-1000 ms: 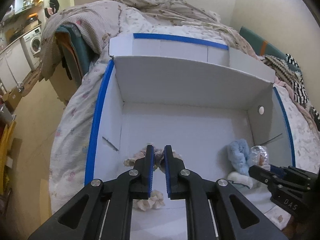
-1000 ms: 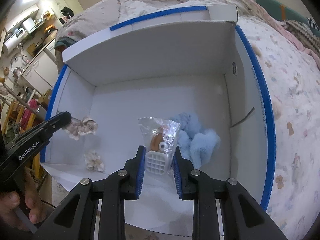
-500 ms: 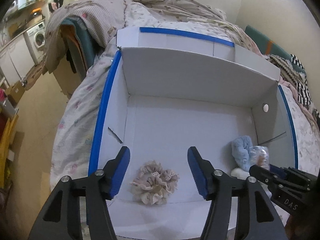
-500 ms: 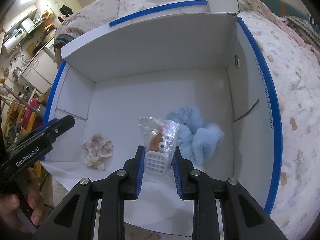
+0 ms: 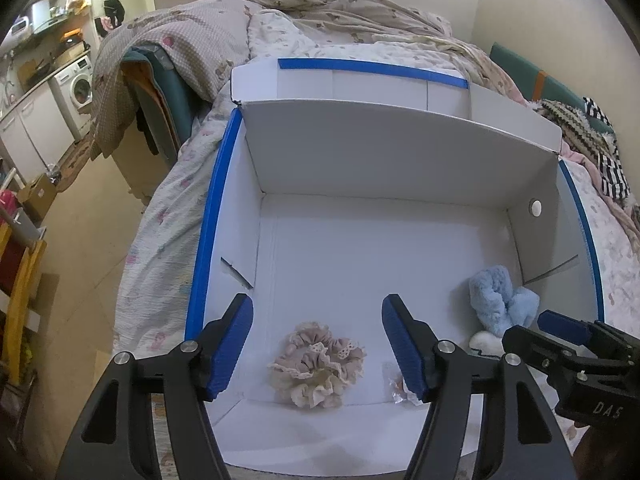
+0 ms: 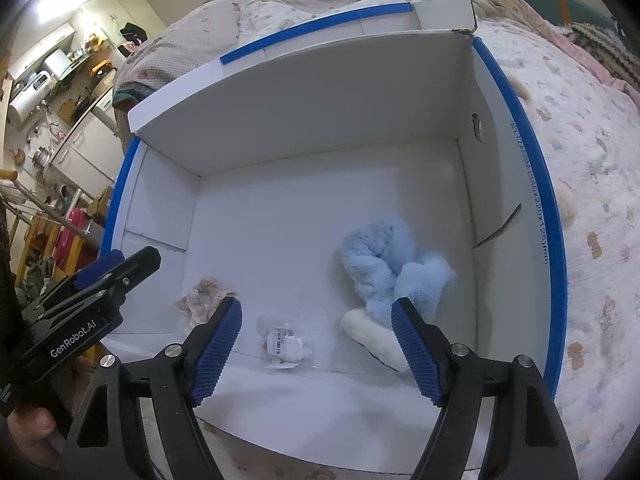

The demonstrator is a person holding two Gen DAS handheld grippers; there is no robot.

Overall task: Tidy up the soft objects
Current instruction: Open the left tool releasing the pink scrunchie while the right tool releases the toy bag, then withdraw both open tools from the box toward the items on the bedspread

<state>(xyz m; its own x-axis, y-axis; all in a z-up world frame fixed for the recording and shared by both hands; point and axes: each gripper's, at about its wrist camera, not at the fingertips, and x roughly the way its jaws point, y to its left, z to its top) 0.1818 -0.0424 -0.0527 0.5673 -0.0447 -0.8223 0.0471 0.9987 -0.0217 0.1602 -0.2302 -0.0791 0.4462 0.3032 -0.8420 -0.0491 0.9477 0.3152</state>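
Observation:
A white box with blue-taped rims (image 5: 256, 208) (image 6: 516, 184) stands open on a bed. On its floor lies a beige lace scrunchie (image 5: 316, 364) (image 6: 202, 296), below my left gripper (image 5: 316, 320), whose jaws are opening with nothing between the pads. A small clear packet (image 6: 284, 346) (image 5: 397, 388) lies on the floor under my right gripper (image 6: 316, 320), whose jaws are opening, free of it. A fluffy light-blue item (image 6: 392, 264) (image 5: 500, 300) and a white fluffy piece (image 6: 372, 336) (image 5: 486, 340) rest by the right wall.
The box sits on a floral bedsheet (image 6: 592, 184) with a crumpled duvet (image 5: 320, 12) behind. A washing machine (image 5: 78, 88) and cabinets stand far left, beside a yellow wooden rack (image 5: 20, 300). A hand (image 6: 32, 436) holds the left gripper.
The left gripper opened and dropped the scrunchie onto the box floor. The right gripper then opened and the clear packet fell to the floor. Neither hand has shifted.

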